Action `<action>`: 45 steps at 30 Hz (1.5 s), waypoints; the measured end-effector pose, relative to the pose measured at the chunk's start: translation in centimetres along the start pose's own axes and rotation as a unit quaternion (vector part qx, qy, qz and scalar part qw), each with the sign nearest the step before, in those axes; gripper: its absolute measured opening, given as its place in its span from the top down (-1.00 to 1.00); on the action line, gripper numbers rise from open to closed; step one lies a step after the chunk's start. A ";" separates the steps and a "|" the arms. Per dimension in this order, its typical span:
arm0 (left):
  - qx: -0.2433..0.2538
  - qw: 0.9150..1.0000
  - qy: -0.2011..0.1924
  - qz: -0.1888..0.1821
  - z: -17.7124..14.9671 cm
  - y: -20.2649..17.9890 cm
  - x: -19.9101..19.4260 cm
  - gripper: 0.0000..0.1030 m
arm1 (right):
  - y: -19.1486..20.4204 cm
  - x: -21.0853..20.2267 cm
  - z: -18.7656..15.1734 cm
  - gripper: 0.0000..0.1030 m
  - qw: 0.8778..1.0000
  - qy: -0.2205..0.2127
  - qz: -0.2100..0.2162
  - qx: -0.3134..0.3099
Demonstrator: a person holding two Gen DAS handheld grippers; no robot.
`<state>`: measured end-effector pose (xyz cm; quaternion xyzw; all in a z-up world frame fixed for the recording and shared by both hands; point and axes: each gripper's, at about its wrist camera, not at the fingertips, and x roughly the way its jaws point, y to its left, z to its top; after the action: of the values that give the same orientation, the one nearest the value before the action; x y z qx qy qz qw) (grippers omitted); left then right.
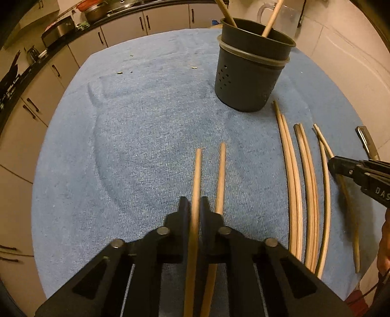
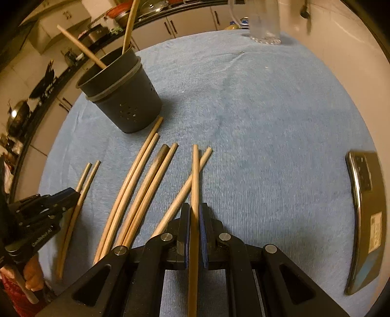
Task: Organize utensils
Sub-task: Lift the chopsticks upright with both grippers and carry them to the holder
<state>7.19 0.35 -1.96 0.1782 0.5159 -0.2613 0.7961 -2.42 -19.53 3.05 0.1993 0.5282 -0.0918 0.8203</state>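
A dark grey holder with two chopsticks in it stands on the blue towel; it also shows in the right wrist view. My left gripper is shut on a wooden chopstick, with a second chopstick lying just to its right. My right gripper is shut on a wooden chopstick that crosses over another chopstick. Several loose chopsticks lie between the two grippers, and show in the right wrist view too.
A phone lies at the towel's right edge. A clear glass mug stands at the far edge. Kitchen cabinets and a counter with pots run along the left.
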 end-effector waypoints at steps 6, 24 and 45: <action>-0.034 0.998 -0.038 -0.041 -0.6 1.5 -1.6 0.87 | 0.4 -0.8 0.1 0.85 1.000 -0.019 0.010 0.003; -0.094 0.971 -0.211 -0.059 -0.3 3.0 -13.0 0.87 | 2.8 -11.3 -1.0 0.85 0.970 -0.224 0.096 -0.006; -0.092 0.974 -0.204 -0.032 -0.9 3.0 -14.6 0.88 | 2.8 -12.9 -1.6 0.85 0.965 -0.242 0.103 -0.003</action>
<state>3.55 6.64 11.04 0.0307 0.3701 -0.2687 0.8887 -8.18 -17.07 14.75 0.2222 0.2907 -0.0510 0.9292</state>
